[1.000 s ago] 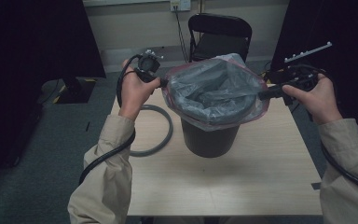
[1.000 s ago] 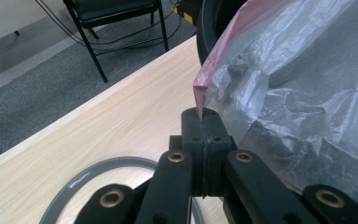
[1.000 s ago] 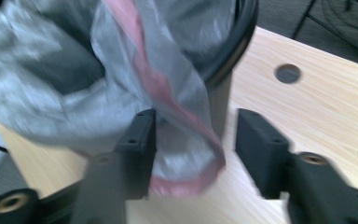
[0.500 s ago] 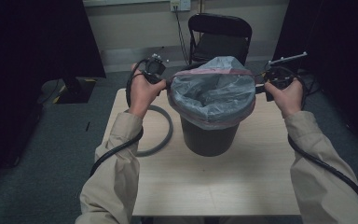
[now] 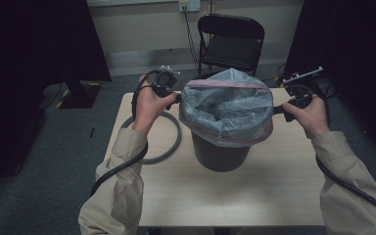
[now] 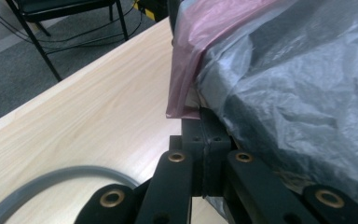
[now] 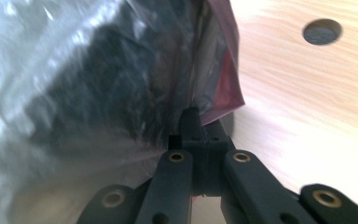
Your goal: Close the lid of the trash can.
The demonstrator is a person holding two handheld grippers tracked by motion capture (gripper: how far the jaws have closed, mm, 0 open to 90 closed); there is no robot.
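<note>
Wooden table (image 5: 284, 196): bin (image 5: 220, 156), grey hose (image 5: 169, 147)

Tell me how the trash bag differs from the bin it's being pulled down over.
The trash bag is translucent grey film with a pink hem, crinkled and loose; the bin is dark, rigid and smooth. The bag covers the rim and upper wall, while the bin's lower part stands bare on the table. Both are open-topped.

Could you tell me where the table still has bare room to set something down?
The widest bare stretch of table lies in front of the bin, between the sleeves. A smaller patch lies right of the bin, below the right gripper. The left side is crowded: the grey ring, left gripper and liner bag.
</note>
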